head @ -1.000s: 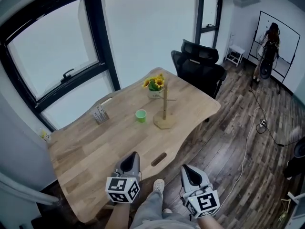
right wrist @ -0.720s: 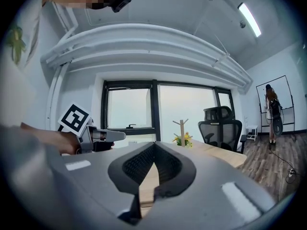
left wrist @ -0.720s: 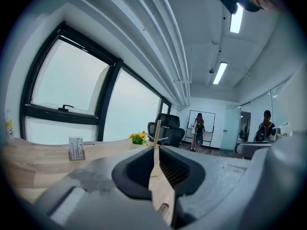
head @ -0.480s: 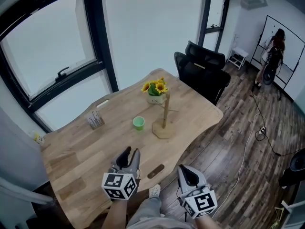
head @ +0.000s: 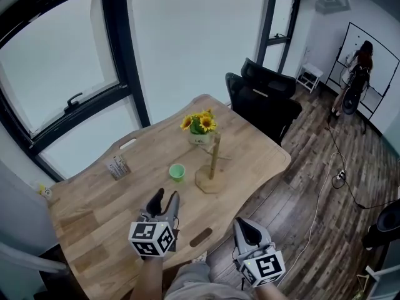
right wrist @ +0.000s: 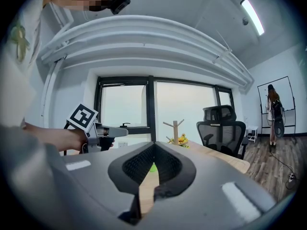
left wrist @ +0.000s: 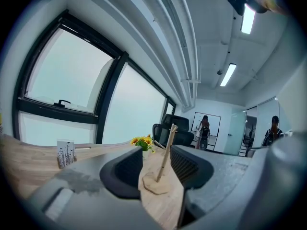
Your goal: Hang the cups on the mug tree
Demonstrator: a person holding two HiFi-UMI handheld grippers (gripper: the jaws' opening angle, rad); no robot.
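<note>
Small green plastic cup stands upright on the pale wooden table, near the bare wooden mug tree, untouched; the step in hand is judged to be the approach. Left gripper hovers short of the cup, jaws just opened wide, nothing between them; right gripper hangs off the table edge, jaws pressed together, empty; next, the left jaws must straddle the cup's wall and close.

cup left of mug tree on table
</note>
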